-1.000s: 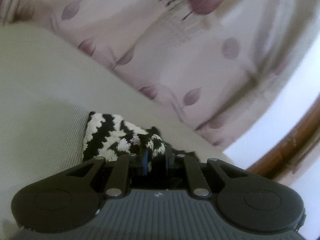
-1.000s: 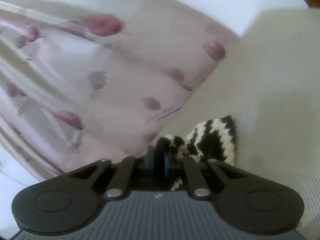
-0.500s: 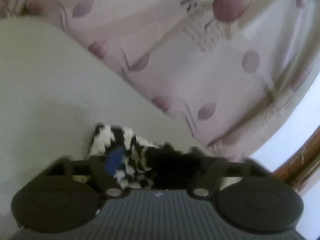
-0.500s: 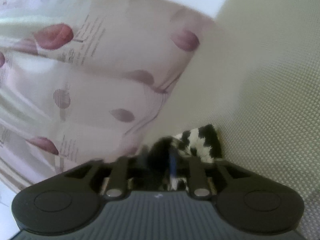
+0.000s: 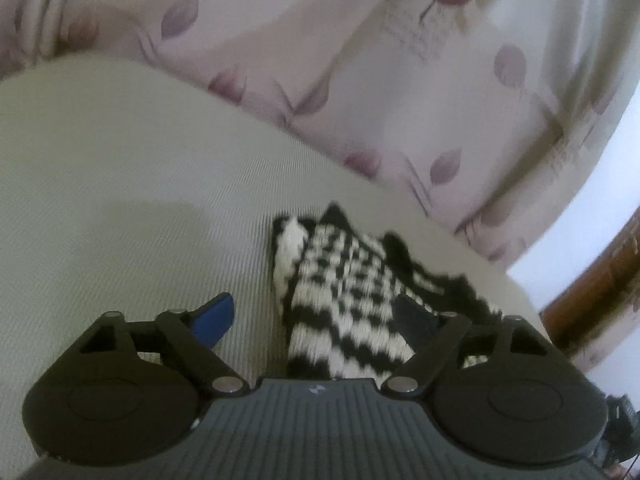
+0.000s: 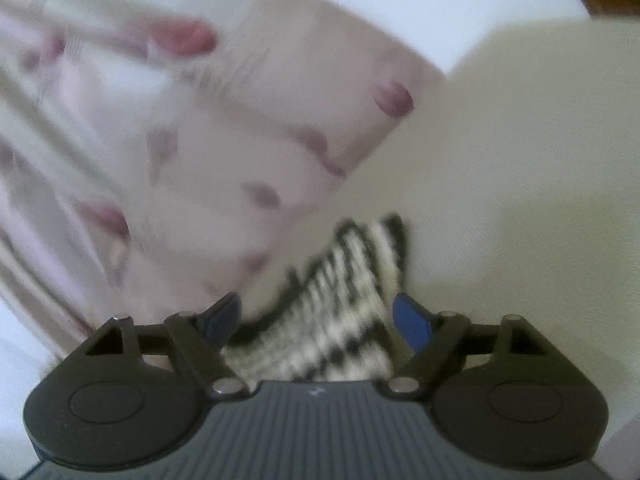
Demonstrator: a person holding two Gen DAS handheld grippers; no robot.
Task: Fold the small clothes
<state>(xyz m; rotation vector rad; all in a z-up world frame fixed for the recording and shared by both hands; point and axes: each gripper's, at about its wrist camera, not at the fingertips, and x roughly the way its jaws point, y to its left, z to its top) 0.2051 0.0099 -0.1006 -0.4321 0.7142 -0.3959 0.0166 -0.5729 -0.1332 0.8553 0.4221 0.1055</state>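
Beside the curtain (image 5: 400, 92), on the cushion (image 5: 120, 184): knit (image 5: 344, 292), part-folded, released. My left gripper (image 5: 316, 320) and right gripper (image 6: 320, 320) have just been opening, now wide, knit loose between. Next, I judge: regrip an edge, fold over.

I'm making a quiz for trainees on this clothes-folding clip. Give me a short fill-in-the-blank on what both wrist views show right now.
1. The knitted garment has a zigzag pattern in black and ____.
2. The garment lies on a ____ green cushion.
3. The jaws of the right gripper stand ____, pads off the knit.
4. The curtain behind is printed with purple ____.

Missing words: white; pale; open; leaves
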